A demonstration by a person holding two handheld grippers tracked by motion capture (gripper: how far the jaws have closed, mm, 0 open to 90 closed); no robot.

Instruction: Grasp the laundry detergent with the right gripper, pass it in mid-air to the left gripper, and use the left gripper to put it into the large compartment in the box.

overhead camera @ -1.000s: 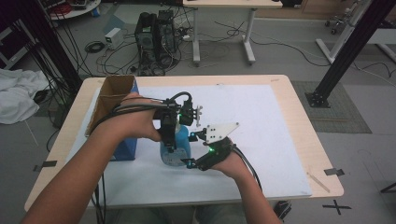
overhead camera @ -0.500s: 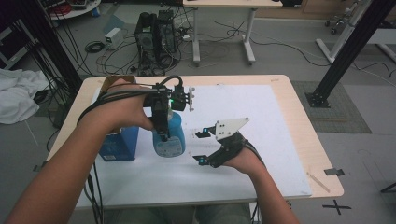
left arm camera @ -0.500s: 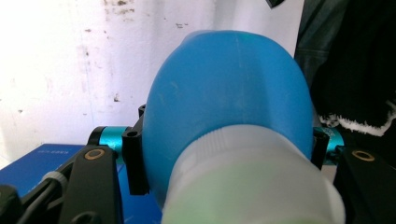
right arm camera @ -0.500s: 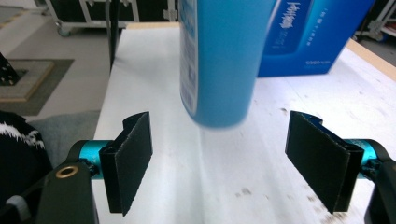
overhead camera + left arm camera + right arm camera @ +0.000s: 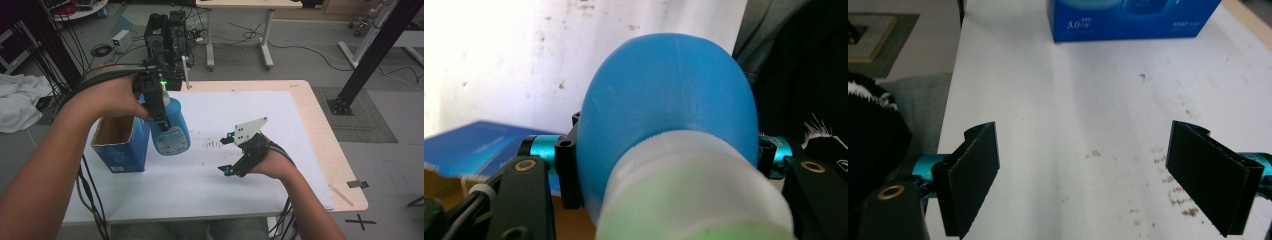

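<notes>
A blue bottle (image 5: pixel 171 131) with a white cap and a pale label hangs above the table, beside an open blue carton (image 5: pixel 117 145). My left gripper (image 5: pixel 157 107) is shut on the bottle's upper part from above. In the left gripper view the jaws press both sides of the blue bottle (image 5: pixel 664 100), just below its white cap. My right gripper (image 5: pixel 226 154) is over the white sheet, to the right of the bottle and apart from it. Its jaws have just been opening. In the right gripper view that gripper (image 5: pixel 1083 175) stands wide with nothing between its pads, facing the carton (image 5: pixel 1133 20).
A white sheet (image 5: pixel 280 125) with brown specks covers most of the wooden table (image 5: pixel 330 145). The carton stands near the table's left edge. Beyond the far edge are cables and equipment on the floor (image 5: pixel 165 30). Cables trail from both hands.
The left gripper has lifted the bottle and carried it left and back, next to the carton. The right gripper has come away from the bottle, moved right, and opened wider.
</notes>
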